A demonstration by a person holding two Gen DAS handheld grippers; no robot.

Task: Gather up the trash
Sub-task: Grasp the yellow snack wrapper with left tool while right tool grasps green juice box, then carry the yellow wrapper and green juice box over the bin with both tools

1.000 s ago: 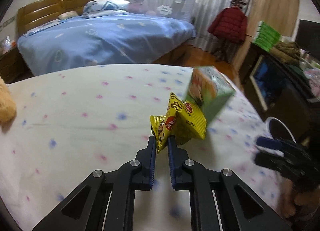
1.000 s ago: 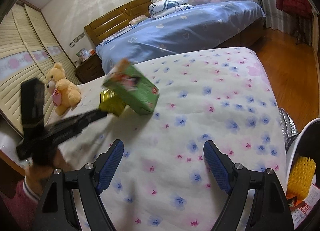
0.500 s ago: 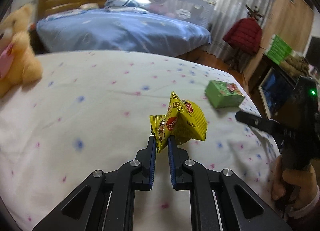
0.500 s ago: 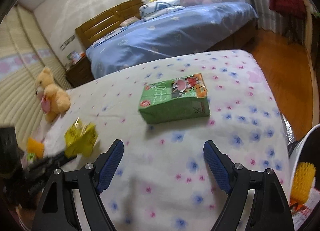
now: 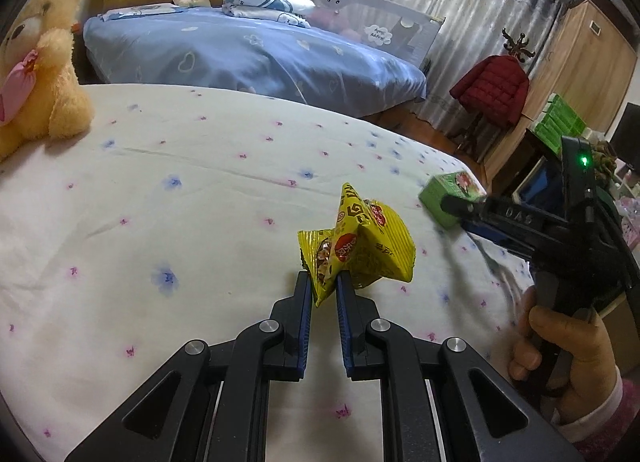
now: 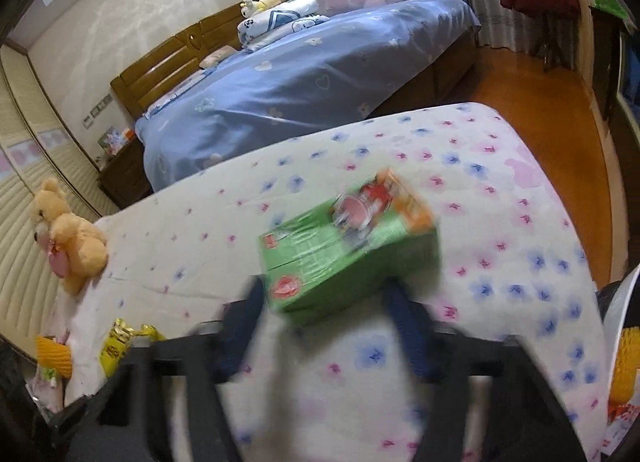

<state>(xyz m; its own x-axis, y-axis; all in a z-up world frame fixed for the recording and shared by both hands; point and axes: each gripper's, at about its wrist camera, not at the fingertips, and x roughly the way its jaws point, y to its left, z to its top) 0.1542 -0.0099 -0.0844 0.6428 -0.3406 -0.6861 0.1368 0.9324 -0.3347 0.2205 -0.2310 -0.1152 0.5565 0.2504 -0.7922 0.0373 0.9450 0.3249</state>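
My left gripper (image 5: pixel 323 286) is shut on a crumpled yellow snack wrapper (image 5: pixel 358 246) and holds it above the flowered bedsheet (image 5: pixel 180 213). A green drink carton (image 6: pixel 346 248) lies on its side on the sheet. My right gripper (image 6: pixel 324 296) is open, blurred with motion, its fingers on either side of the carton's near end. In the left wrist view the carton (image 5: pixel 452 191) lies at the right, with the right gripper (image 5: pixel 456 207) reaching to it. The wrapper also shows in the right wrist view (image 6: pixel 120 342) at the lower left.
A tan teddy bear (image 5: pixel 36 61) sits at the sheet's left edge. A blue-covered bed (image 5: pixel 248 53) stands behind. A white bin rim (image 6: pixel 618 302) with trash is at the right, beside the sheet's edge. A red jacket (image 5: pixel 494 89) hangs on a stand.
The green carton dropped from the air onto the sheet. My right gripper moved forward to the carton and its fingers now flank it. My left gripper swung left, still holding the wrapper.
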